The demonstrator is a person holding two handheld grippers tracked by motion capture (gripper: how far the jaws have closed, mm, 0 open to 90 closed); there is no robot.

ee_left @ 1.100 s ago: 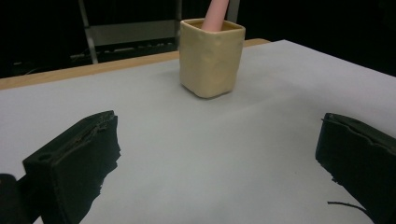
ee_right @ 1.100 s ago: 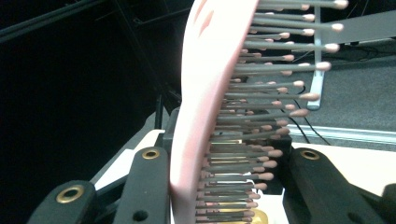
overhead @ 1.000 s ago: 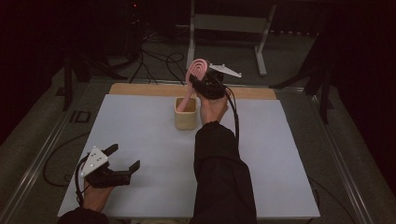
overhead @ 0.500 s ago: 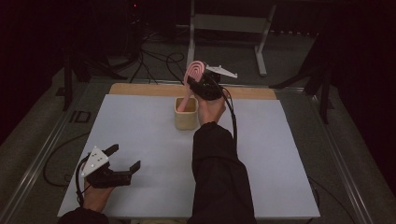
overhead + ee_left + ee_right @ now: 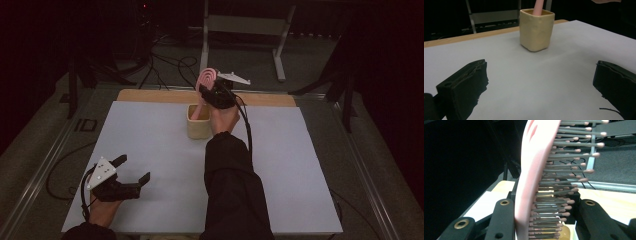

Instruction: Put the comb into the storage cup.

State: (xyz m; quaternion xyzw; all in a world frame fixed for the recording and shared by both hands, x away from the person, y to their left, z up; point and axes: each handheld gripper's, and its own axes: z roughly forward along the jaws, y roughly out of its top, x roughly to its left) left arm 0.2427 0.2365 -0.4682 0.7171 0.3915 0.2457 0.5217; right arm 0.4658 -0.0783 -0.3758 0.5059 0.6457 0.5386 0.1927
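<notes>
right gripper (image 5: pixel 209 91) is clamping the head of a pink hairbrush (image 5: pixel 206 80), jaws closed down on it; in the right gripper view the back of the brush (image 5: pixel 529 170) is pressing one jaw and the bristle side is facing the other. brush is standing near upright, handle end sitting inside the cream square cup (image 5: pixel 199 121), which is sitting toward 12 o'clock on the white table mat (image 5: pixel 280 170), close to the wooden strip at the far edge. in the left gripper view the pink handle (image 5: pixel 538 7) is rising out of the cup mouth (image 5: pixel 536 28).

left gripper (image 5: pixel 131 172) is idling at about 7 o'clock on the mat, jaws standing wide apart, nothing between them, well apart from the cup.

step, as judged: the brush is being placed in, or taken out of, the cup; which one cannot be told.

next move is calling for a straight vertical path so the handle is not dragging the cup wall; cup looks light and could be tipping
</notes>
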